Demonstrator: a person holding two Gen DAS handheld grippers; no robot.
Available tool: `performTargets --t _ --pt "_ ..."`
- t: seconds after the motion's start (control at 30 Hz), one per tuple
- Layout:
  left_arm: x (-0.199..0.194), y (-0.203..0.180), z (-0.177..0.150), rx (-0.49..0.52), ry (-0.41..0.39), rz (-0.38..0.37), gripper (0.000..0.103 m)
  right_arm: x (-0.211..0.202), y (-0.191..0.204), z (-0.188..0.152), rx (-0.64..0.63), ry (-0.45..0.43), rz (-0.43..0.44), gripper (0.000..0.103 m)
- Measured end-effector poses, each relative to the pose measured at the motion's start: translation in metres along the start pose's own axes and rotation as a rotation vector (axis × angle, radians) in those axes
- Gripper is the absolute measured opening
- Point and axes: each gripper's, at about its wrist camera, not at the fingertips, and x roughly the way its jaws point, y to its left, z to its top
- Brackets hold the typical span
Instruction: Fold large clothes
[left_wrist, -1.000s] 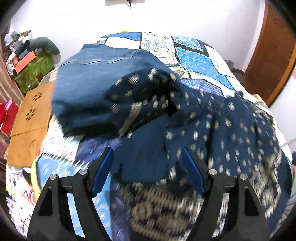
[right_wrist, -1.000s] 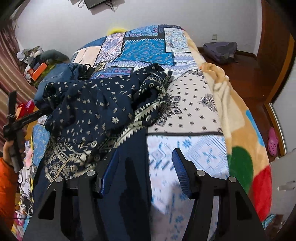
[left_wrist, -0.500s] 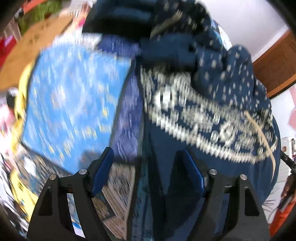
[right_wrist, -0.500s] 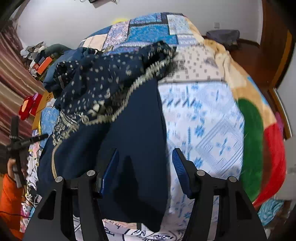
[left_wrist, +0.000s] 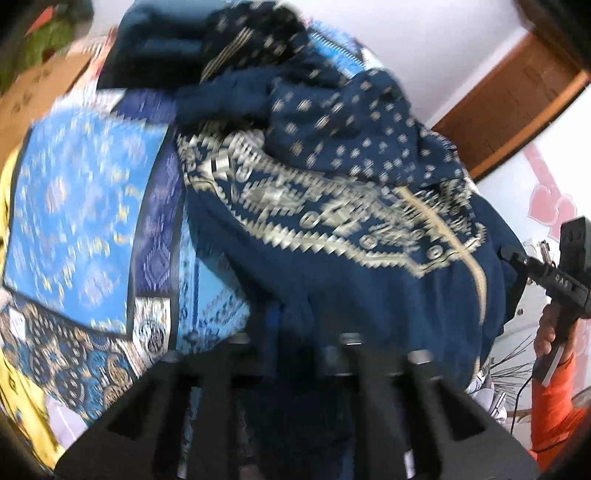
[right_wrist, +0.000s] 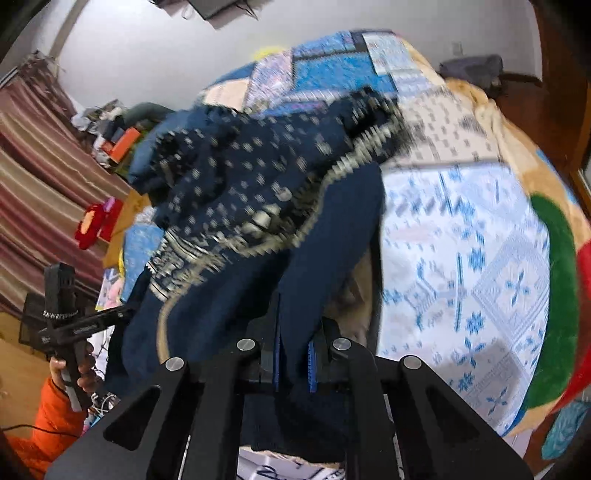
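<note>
Two grippers, left gripper (left_wrist: 291, 332) and right gripper (right_wrist: 293, 354), had just clamped their jaws on the navy garment's (right_wrist: 332, 236) hem on the bed (right_wrist: 461, 240), readying the first fold.

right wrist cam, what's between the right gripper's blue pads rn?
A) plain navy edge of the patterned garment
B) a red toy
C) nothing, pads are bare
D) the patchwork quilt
A: the right gripper has its blue pads pressed on a plain navy fold of the patterned garment, which drapes up from the pads over the patchwork quilt.
</note>
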Motion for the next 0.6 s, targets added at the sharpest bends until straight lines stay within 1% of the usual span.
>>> performTargets --t 0.1,0.17,0.27,0.37,0.5,0.6 --pt "-0.011 -0.001 0.018 0.004 -0.046 -0.015 0.007 -0.009 0.009 0.007 -0.021 -0.039 0.016 0.008" --pt "-0.023 0.000 0.033 -0.007 -0.094 -0.029 0.006 -0.016 0.013 0.014 -0.034 -0.066 0.021 0.007" --pt "-0.042 0.008 0.056 -0.023 -0.169 -0.058 0.006 -0.028 0.017 0.029 -0.050 -0.130 0.017 0.007" --pt "-0.060 0.009 0.081 -0.011 -0.247 -0.035 0.006 -0.040 0.015 0.044 -0.046 -0.186 0.015 0.007" --pt "-0.060 0.017 0.120 -0.041 -0.302 -0.010 0.006 -0.048 0.012 0.075 -0.058 -0.259 -0.017 0.007" --pt "-0.047 0.026 0.154 -0.072 -0.328 0.033 0.006 -0.042 0.005 0.105 -0.051 -0.295 -0.042 0.007"
